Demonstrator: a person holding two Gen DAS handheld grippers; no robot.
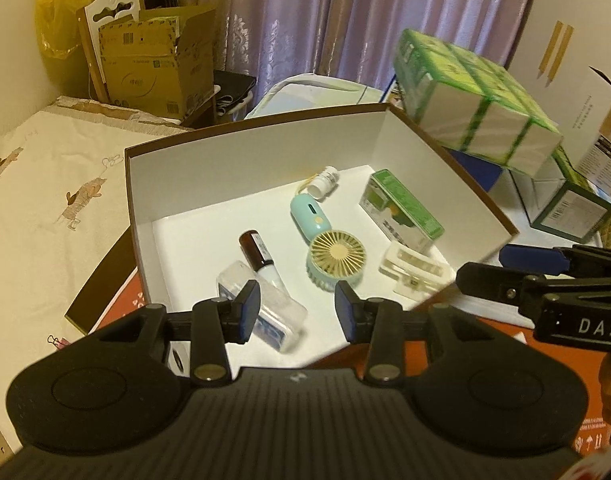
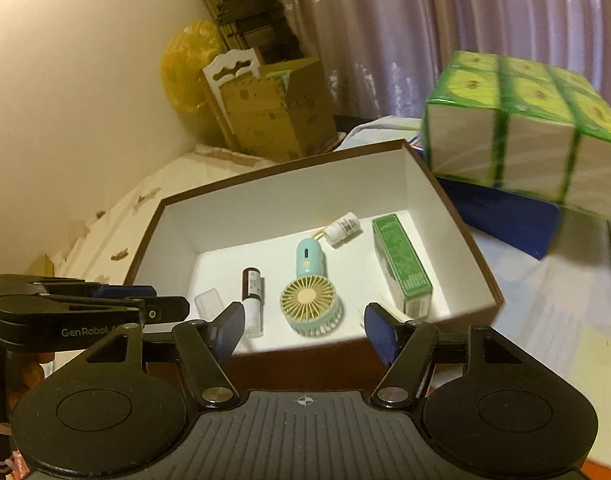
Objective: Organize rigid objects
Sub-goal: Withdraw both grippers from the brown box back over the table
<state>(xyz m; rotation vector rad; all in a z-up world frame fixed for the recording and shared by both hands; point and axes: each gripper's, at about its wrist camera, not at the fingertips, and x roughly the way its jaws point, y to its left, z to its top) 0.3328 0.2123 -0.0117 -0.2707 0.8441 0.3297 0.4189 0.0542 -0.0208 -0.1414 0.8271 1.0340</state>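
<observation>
A brown box with white walls [image 1: 265,160] [image 2: 285,200] lies open on the bed. Inside it are a mint hand fan [image 1: 333,258] [image 2: 311,304], a brown bottle with a white cap [image 1: 259,256] [image 2: 252,300], a small white bottle [image 1: 323,180] [image 2: 342,227], a green carton [image 1: 405,208] [image 2: 403,264], a white hair clip [image 1: 415,270] and a clear plastic case [image 1: 273,312] [image 2: 209,303]. My left gripper [image 1: 298,312] hovers open over the box's near end, with nothing between its pads. My right gripper [image 2: 303,332] stands open at the box's near wall, also empty.
A green wrapped pack of tissues [image 1: 477,100] [image 2: 521,136] sits on blue boxes [image 2: 505,216] right of the box. Cardboard cartons [image 1: 153,68] and a yellow bag [image 1: 57,12] stand at the wall by the curtain. A printed bedspread [image 1: 45,200] spreads to the left.
</observation>
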